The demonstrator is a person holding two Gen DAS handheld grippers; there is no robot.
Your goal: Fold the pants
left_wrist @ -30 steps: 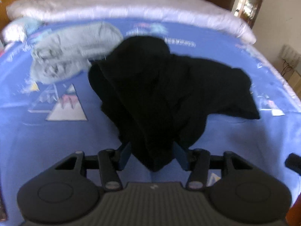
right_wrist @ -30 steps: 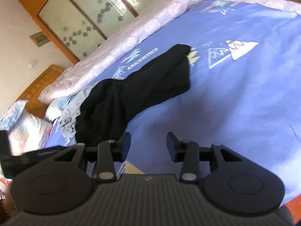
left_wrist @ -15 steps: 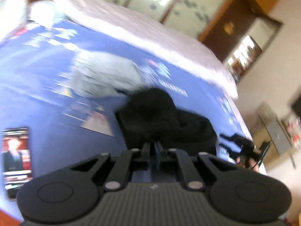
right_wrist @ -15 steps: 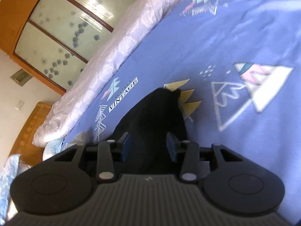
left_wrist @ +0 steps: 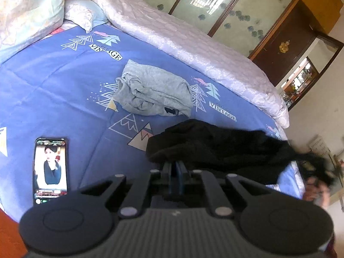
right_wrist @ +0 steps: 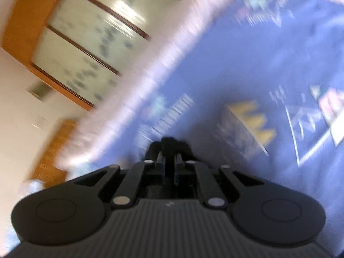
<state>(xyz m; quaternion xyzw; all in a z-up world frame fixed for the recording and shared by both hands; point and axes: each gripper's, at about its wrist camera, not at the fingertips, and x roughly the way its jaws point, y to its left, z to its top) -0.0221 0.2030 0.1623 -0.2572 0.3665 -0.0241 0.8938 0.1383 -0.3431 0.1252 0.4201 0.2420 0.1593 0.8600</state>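
The black pants [left_wrist: 217, 148] lie bunched on the blue patterned bed sheet [left_wrist: 53, 86] and stretch to the right towards the bed's edge. My left gripper [left_wrist: 175, 167] is shut on the near edge of the pants. My right gripper [right_wrist: 169, 148] is shut on a small bunch of the black pants [right_wrist: 168, 140]; that view is heavily blurred. In the left wrist view the right gripper [left_wrist: 316, 172] shows as a blur at the pants' far right end.
A folded grey garment [left_wrist: 154, 92] lies beyond the pants. A phone [left_wrist: 50, 167] with a lit screen lies on the sheet at the left. Pillows [left_wrist: 25, 13] and a rolled pale quilt [left_wrist: 193, 40] line the far side. A wooden wardrobe [left_wrist: 247, 10] stands behind.
Both grippers have closed on the pants. The left one has drawn back and to the left, the right one is moving fast, and the pants are now stretched out between them.
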